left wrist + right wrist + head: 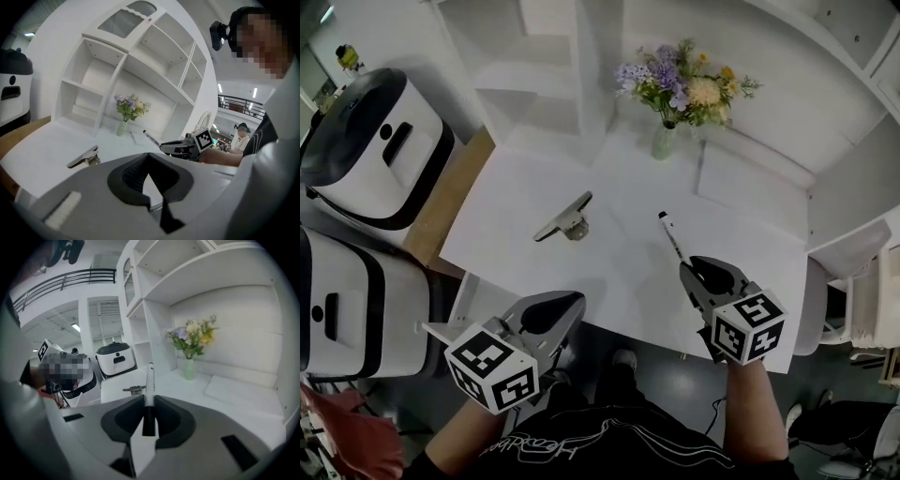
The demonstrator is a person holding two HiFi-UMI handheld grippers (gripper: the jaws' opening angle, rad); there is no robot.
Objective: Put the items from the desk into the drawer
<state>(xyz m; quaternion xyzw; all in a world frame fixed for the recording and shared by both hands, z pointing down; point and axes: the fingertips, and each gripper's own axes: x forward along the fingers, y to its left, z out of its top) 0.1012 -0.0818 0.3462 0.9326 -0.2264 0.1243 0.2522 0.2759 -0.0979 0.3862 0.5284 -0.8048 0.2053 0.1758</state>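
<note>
Your right gripper (148, 405) has its jaws clamped on a pen (149, 390), white in the barrel and dark at the end that sits between the pads. The pen runs straight out along the jaws and sticks out well past the fingertips. In the head view the same pen (671, 235) points away from you over the desk (525, 187), with the right gripper (694, 274) near the front edge. The left gripper view shows the right gripper (180, 147) from the side, with the pen (151, 138) angled upward and clear of the desk top.

Your left gripper (149, 161) has its jaws together at the tips with nothing between them. In the head view it (551, 317) sits at the front edge of the desk, to the left of the right gripper and apart from it.

A metal clip (565, 220) lies on the desk ahead of the left gripper, untouched by either gripper. It also shows in the left gripper view (84, 157) and, small and partly behind the pen, in the right gripper view (133, 389).

At the back of the desk stands a glass vase (663, 141) of purple and yellow flowers (684, 84), upright, with white shelves (539, 84) behind it. To the left of the desk are two white appliances with black trim (375, 150). None of the views shows the drawer clearly enough to confirm it.
</note>
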